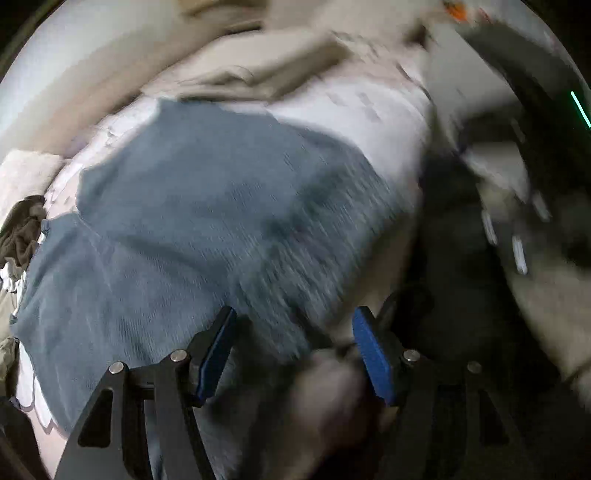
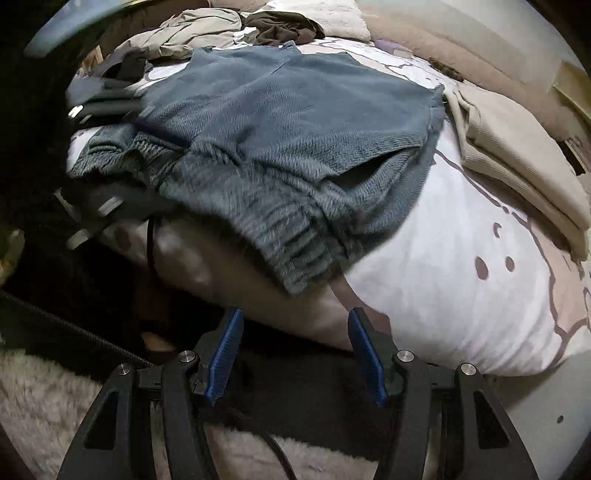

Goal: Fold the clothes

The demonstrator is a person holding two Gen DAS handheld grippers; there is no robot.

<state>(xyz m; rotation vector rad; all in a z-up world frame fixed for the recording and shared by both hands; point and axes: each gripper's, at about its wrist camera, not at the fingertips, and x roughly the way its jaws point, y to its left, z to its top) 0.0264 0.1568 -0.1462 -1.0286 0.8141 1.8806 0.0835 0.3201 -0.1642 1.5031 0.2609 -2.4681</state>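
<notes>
You are working over a bed (image 2: pixel 461 266) dressed in a white cover with a brown-outlined print, and a fluffy pale rug (image 2: pixel 48 398) lies on the floor below its edge. The blue-grey knit sweater (image 2: pixel 288 122) is spread across the middle of that cover, and its ribbed hem droops over the bed's near edge in the right wrist view. Beyond the sweater, toward the far side, you have a heap of beige and dark brown clothes (image 2: pixel 236 26); beside the sweater's right edge sits a folded tan garment (image 2: pixel 517 155). Your right gripper (image 2: pixel 295 321) hangs just below the sweater's hem, off the bed's edge, its blue pads (image 2: pixel 227 354) spread apart with nothing between them. In the blurred left wrist view the sweater (image 1: pixel 207 221) fills the middle, and your left gripper (image 1: pixel 295 325) sits over its near edge with the blue pads (image 1: pixel 218 354) held apart, gripping no cloth that you can make out through the smear
</notes>
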